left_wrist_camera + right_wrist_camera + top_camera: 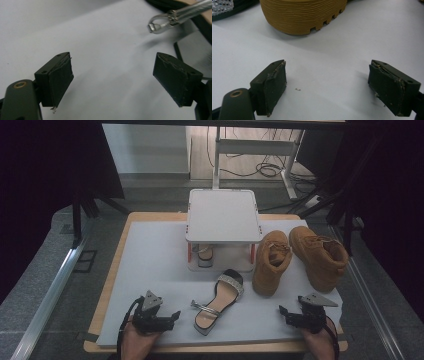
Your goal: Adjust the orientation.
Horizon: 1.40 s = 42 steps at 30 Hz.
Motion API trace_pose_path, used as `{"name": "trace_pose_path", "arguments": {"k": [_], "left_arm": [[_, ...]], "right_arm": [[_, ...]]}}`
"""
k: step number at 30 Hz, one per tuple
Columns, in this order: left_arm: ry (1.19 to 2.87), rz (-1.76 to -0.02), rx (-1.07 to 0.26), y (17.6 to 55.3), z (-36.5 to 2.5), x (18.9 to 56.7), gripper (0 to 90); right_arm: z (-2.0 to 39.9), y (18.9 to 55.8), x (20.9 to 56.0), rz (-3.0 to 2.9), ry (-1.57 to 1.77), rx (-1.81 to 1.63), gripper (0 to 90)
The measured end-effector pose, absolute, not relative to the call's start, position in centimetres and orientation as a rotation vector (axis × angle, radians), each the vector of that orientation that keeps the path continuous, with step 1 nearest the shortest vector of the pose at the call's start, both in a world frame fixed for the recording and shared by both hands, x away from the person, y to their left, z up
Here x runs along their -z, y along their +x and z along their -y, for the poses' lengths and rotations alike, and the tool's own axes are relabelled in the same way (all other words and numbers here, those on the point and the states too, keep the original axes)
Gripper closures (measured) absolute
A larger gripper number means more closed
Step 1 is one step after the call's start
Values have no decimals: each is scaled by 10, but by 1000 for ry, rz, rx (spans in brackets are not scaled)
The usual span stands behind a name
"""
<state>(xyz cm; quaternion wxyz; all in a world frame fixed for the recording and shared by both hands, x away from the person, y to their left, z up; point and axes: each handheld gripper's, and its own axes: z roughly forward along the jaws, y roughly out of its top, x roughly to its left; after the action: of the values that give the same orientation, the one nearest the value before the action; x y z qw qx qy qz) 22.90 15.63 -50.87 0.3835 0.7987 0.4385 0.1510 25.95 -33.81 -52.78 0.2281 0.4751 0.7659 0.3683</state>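
- A white mat [150, 265] covers the wooden table [116, 270], with a small white two-tier shoe rack [223, 215] standing at its far middle
- Two tan lace-up work boots [300, 257] with ridged, lugged soles sit side by side to the right of the rack, toes toward the person
- A black flat sandal [219, 301] lies on the mat just in front of the rack, between the two hands: a glittering silver band crosses its toe, a silver buckled strap loops out at the heel end
- A second sandal [204, 255] rests on the rack's lower shelf
- The left gripper [170, 316] hovers just left of the sandal's heel strap, jaws spread wide with nothing between them
- The right gripper [286, 314] sits near the mat's front right corner, jaws likewise apart and empty, facing the nearer boot's toe
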Motion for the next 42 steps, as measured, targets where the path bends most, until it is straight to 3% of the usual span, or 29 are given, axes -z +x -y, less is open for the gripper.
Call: {"name": "trace_pose_path", "arguments": {"k": [18, 42], "left_arm": [[2036, -1008, -337, 201, -134, 499, 149], [2081, -927, -344, 192, -90, 503, 137]], "right_arm": [[338, 259, 528, -2107, 1308, -1014, 153], [338, 259, 528, -2104, 1308, -1014, 156]]}}
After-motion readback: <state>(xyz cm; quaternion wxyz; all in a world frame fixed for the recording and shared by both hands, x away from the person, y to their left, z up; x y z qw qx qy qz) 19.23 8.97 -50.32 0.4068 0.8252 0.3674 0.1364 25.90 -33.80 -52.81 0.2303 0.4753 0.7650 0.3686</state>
